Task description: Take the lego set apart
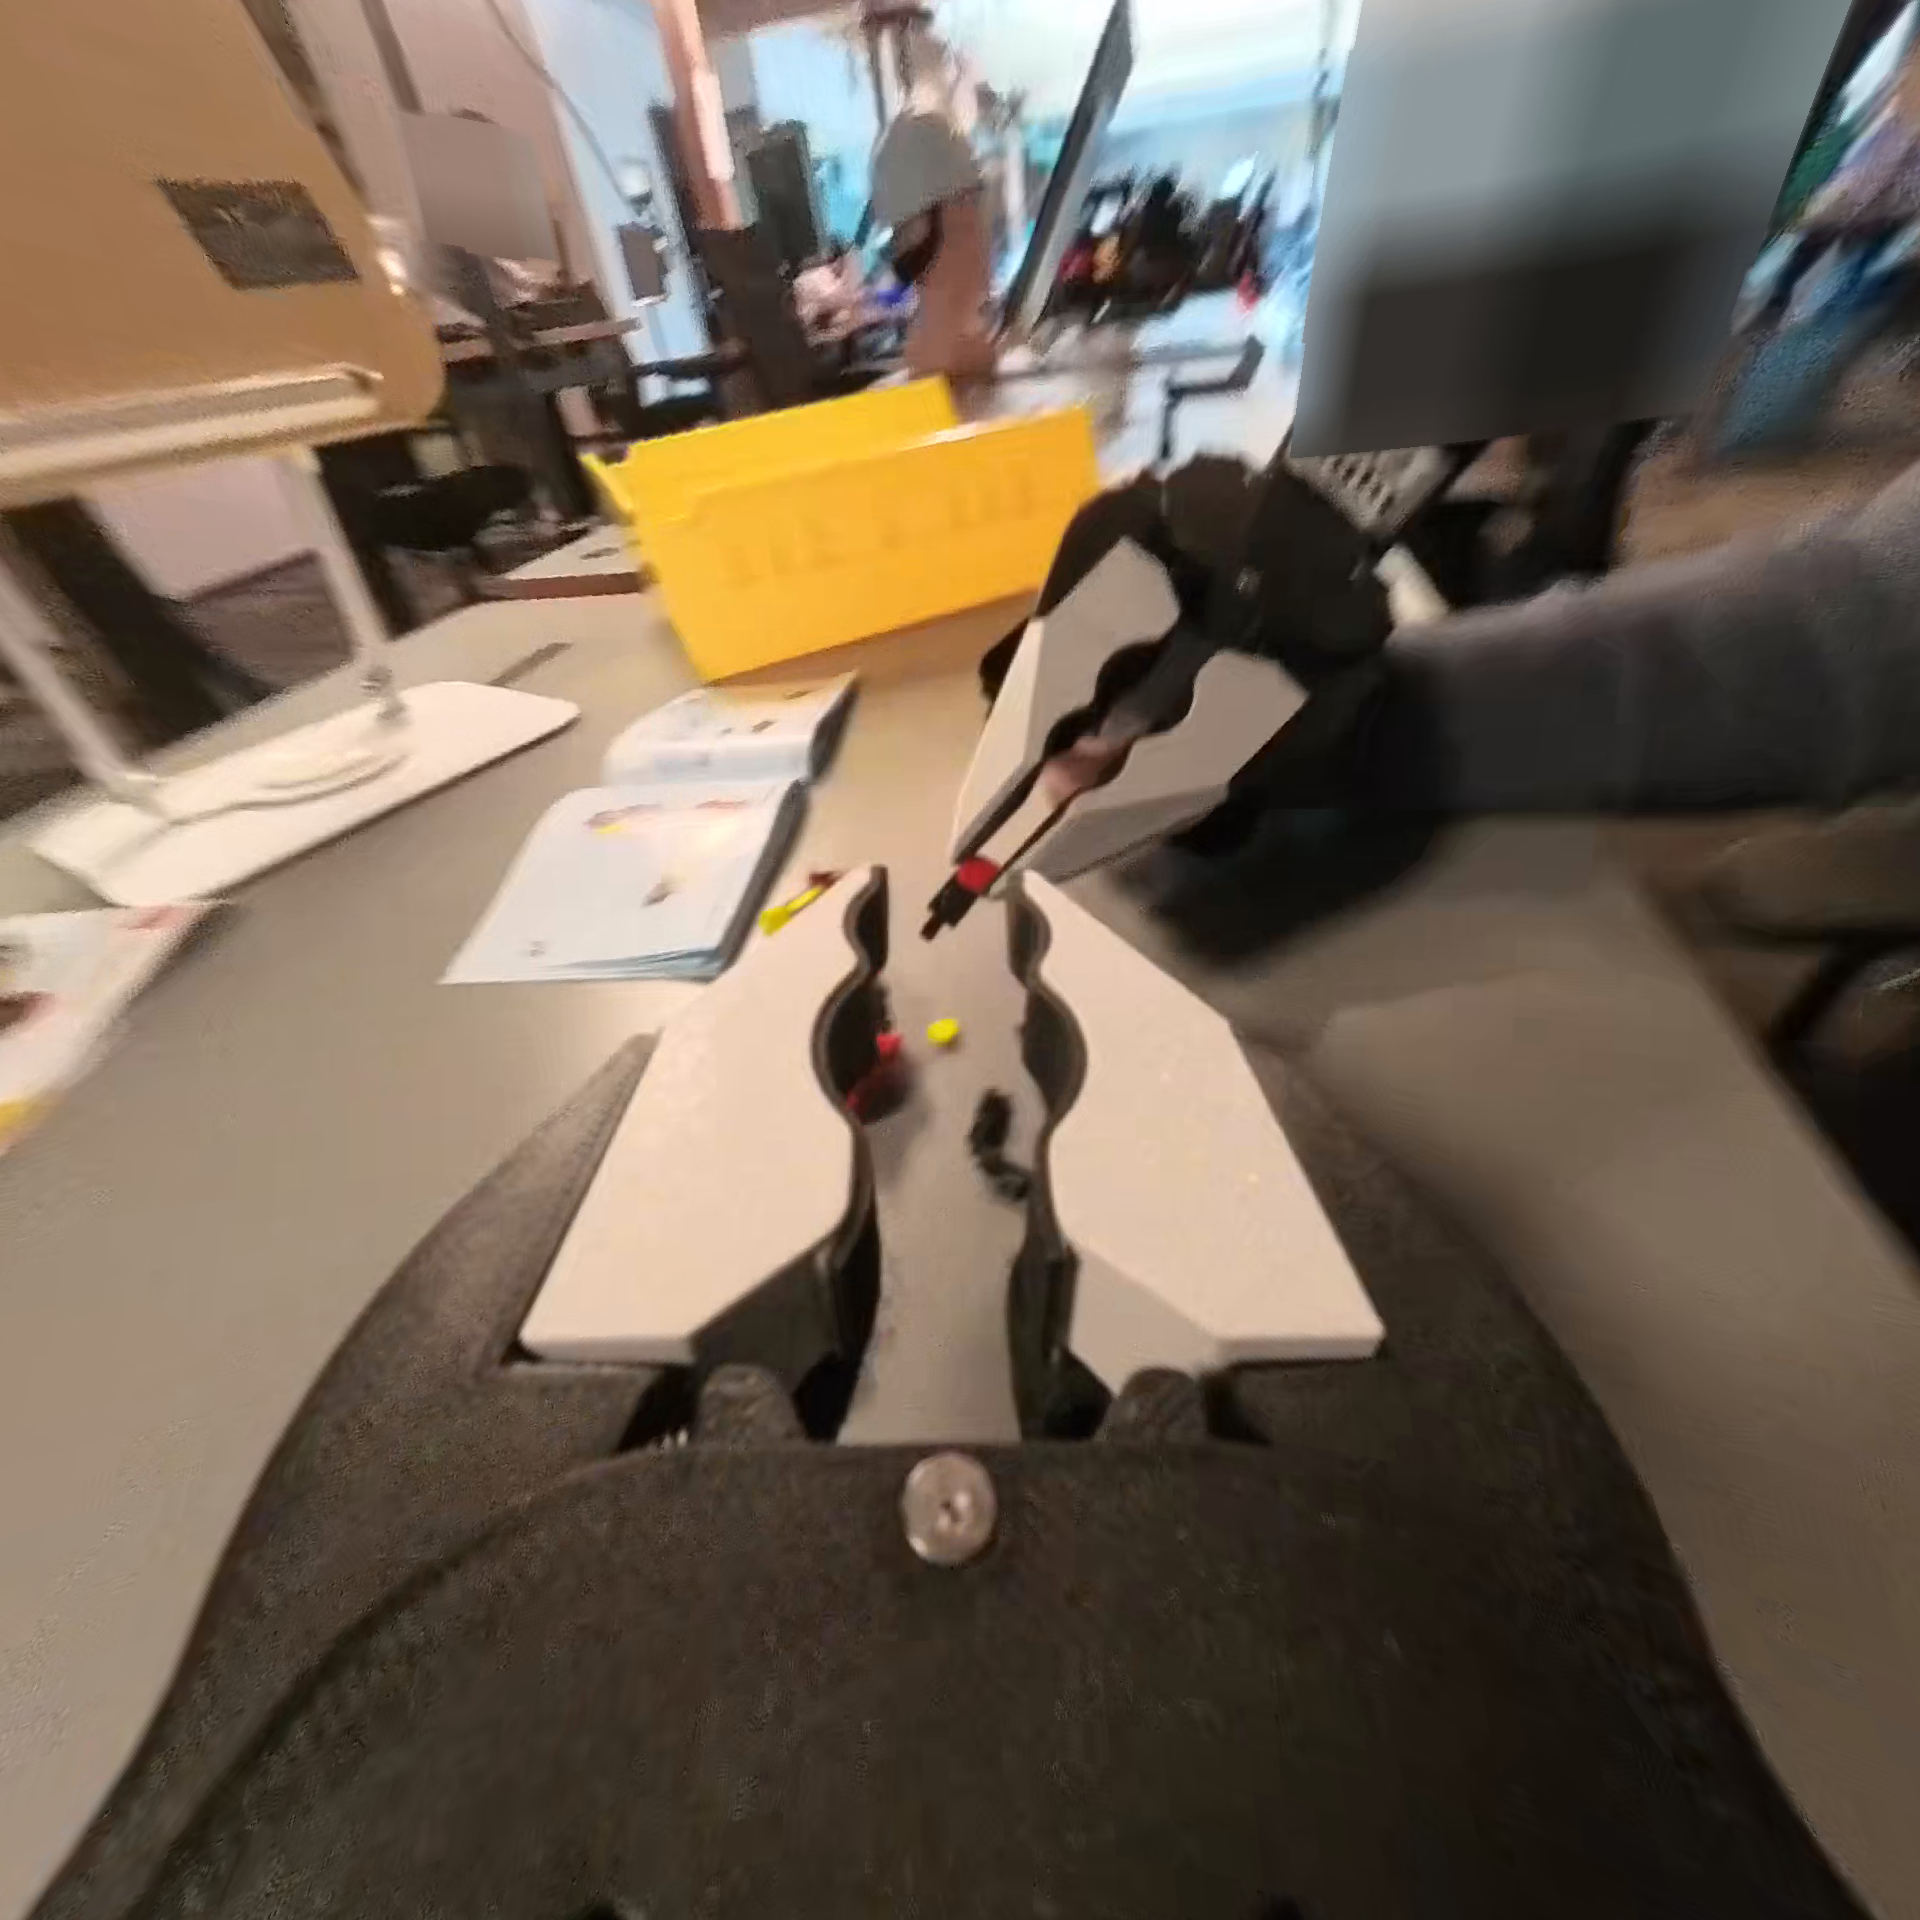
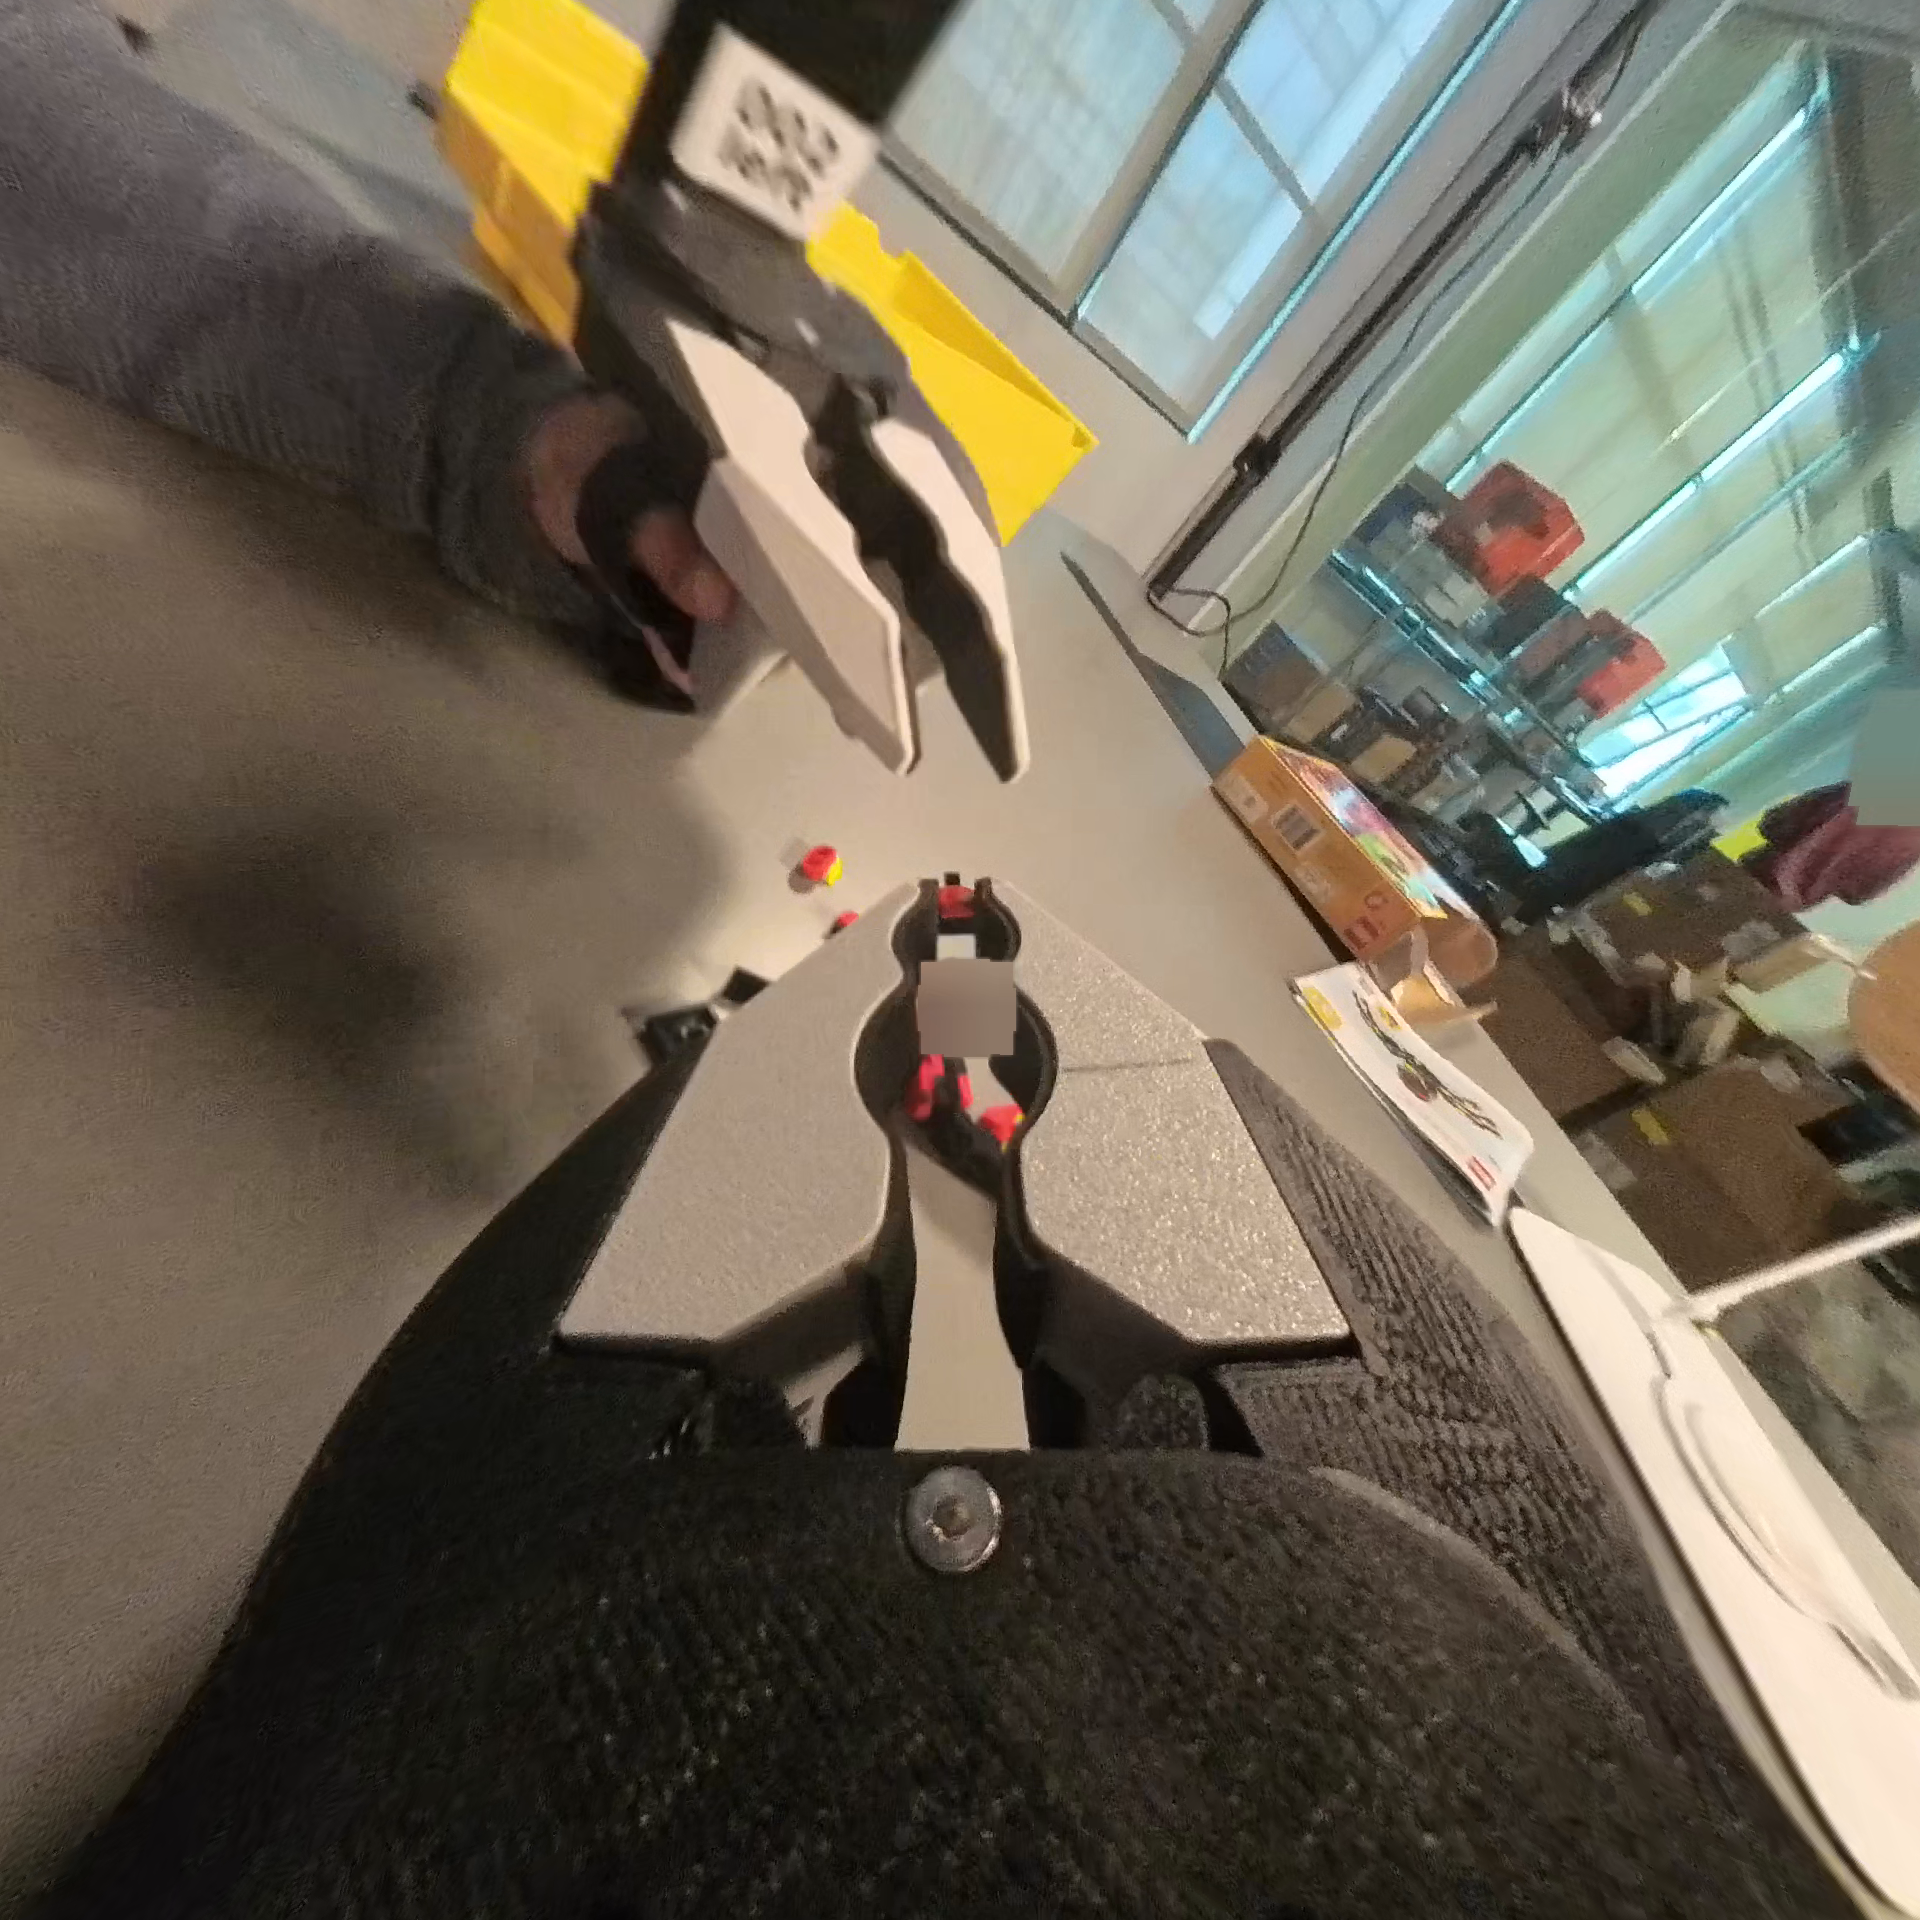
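The grey surface (image 1: 312,1091) carries everything. A yellow bin (image 1: 862,520) sits toward its far edge, and two instruction booklets (image 1: 644,894) lie open between the bin and the grippers.

The left gripper (image 1: 951,914) hangs above the middle of the surface with its jaws parted by a clear gap, holding and touching nothing.

The right gripper (image 2: 956,894) has its jaws drawn in tight on the lego piece (image 2: 954,902), a small red and black bit nipped at the very tips. In the left wrist view the piece sticks out past the tips, off the surface and just beyond the left gripper.

More of the lego set lies scattered on the surface beneath: a black fragment (image 1: 997,1143), a red clump (image 1: 878,1081) and a tiny yellow stud (image 1: 942,1031).

These parts look light, hard and slick, held together only by stud friction. They seem unlikely to break but could slip or pop away. Best grip is probably square across flat sides, close to the seam, pulling straight apart.
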Available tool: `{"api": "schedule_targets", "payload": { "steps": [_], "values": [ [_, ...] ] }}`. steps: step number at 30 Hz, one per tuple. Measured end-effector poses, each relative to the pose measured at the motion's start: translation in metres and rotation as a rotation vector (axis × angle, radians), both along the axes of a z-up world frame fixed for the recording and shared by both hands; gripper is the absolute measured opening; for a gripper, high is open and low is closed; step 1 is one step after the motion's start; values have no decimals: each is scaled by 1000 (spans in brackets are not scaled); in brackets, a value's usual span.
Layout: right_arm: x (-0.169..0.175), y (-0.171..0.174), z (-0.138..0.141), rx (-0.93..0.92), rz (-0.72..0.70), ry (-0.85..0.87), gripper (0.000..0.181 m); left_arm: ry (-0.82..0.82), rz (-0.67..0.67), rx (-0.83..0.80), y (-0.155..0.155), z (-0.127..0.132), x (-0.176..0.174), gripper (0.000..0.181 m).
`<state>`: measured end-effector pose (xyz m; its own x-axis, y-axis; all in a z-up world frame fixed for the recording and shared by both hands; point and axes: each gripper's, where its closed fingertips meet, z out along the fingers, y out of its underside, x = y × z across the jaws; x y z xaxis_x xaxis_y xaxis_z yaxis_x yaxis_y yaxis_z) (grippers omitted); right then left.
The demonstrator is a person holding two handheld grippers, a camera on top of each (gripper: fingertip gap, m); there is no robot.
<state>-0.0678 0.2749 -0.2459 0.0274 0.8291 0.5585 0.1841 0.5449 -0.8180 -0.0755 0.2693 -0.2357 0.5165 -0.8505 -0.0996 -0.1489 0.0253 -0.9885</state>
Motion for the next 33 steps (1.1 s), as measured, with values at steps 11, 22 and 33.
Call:
{"api": "schedule_targets", "payload": {
  "steps": [11, 22, 33],
  "values": [
    [0, 1, 16, -502, 105, 97, 5, 262, 99, 344, -2, 2, 7, 26],
    [-6, 9, 4, -710, 86, 20, 5, 819, 354, 745, 20, -15, 5, 3],
    [2, 7, 4, -843, 116, 8, 3, 987, 359, 879, 18, -20, 10, 3]
  ]
}}
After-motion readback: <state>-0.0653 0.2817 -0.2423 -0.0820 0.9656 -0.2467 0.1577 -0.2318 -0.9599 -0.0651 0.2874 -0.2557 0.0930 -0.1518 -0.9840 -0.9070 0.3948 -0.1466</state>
